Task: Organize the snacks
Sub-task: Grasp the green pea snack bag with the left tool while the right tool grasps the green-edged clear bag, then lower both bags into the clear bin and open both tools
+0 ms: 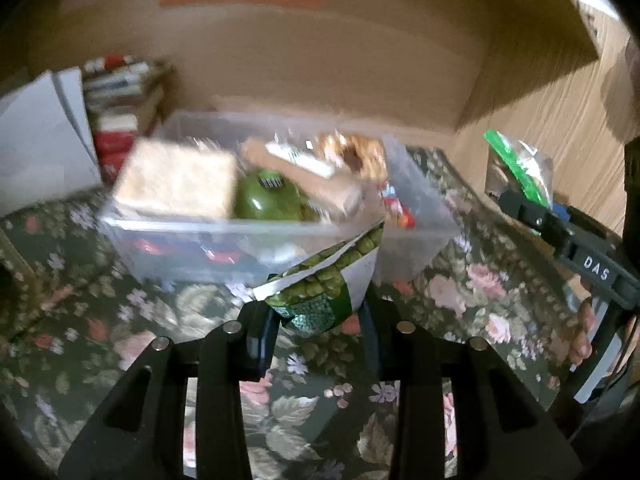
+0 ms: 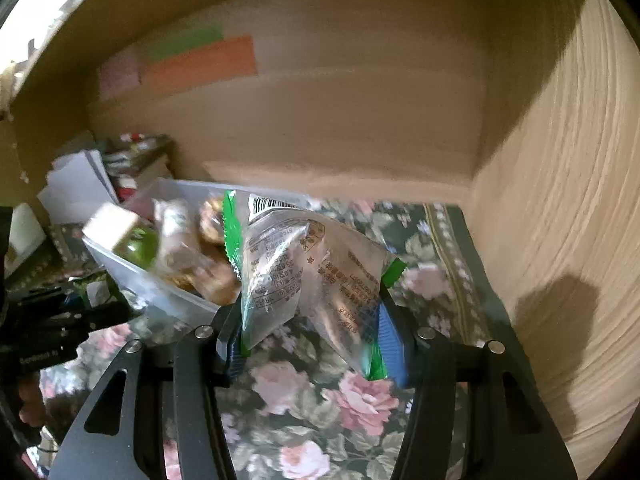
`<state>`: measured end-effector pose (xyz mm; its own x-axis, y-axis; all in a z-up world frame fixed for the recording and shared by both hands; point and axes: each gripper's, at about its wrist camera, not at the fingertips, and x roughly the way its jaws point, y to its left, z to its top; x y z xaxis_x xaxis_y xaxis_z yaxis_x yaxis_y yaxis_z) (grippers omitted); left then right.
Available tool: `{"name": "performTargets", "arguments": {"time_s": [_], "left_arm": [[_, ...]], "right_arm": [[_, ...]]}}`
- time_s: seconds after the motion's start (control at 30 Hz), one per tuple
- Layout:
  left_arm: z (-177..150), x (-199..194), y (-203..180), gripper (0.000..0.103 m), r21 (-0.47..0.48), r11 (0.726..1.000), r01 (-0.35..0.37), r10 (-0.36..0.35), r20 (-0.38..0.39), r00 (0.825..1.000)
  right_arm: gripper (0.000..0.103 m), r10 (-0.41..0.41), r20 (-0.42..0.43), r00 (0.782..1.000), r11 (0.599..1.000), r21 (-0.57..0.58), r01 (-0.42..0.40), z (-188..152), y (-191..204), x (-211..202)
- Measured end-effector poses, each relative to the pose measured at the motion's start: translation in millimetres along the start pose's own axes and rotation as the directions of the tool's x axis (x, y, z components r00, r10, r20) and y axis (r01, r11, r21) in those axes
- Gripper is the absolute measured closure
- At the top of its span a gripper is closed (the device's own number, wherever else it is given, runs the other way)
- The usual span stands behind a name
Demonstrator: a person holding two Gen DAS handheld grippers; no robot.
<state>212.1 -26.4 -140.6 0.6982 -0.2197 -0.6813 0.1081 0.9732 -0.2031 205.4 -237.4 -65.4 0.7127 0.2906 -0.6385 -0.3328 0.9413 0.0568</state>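
Observation:
A clear plastic bin (image 1: 416, 216) holding several snacks sits on the floral cloth; it also shows in the right wrist view (image 2: 132, 276). My left gripper (image 1: 316, 320) is shut on a green pea-print snack packet (image 1: 324, 284), held just in front of the bin. My right gripper (image 2: 312, 344) is shut on a clear snack bag with green edges (image 2: 304, 276), held to the right of the bin. That bag (image 1: 520, 164) and the right gripper (image 1: 532, 208) show at the right of the left wrist view. The left gripper (image 2: 80, 308) shows at the left of the right wrist view.
The bin holds a cracker pack (image 1: 176, 180), a green round packet (image 1: 268, 200) and wrapped pastries (image 1: 352, 152). A stack of boxes (image 1: 116, 120) and a white box (image 1: 36, 140) stand left of the bin. Wooden walls (image 2: 560, 200) close the back and right.

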Motion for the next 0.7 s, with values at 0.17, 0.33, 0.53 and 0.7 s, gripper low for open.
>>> {"name": "performTargets", "arguments": {"time_s": [0.17, 0.33, 0.53, 0.7], "left_arm": [[14, -26, 2, 0.067, 0.014, 1.0, -0.013, 0.012, 0.069, 0.998], [32, -33, 9, 0.067, 0.016, 0.999, -0.028, 0.026, 0.107, 0.994], [57, -36, 23, 0.067, 0.016, 0.999, -0.045, 0.043, 0.126, 0.991], [71, -27, 28, 0.067, 0.029, 0.998, -0.051, 0.047, 0.129, 0.99]], "right_arm": [[0.052, 0.036, 0.047, 0.998, 0.999, -0.021, -0.035, 14, 8, -7], [0.052, 0.065, 0.061, 0.996, 0.997, -0.042, -0.062, 22, 21, -1], [0.052, 0.092, 0.06, 0.994, 0.995, -0.054, -0.089, 31, 36, 16], [0.052, 0.116, 0.039, 0.992, 0.992, -0.059, -0.114, 37, 47, 33]]}}
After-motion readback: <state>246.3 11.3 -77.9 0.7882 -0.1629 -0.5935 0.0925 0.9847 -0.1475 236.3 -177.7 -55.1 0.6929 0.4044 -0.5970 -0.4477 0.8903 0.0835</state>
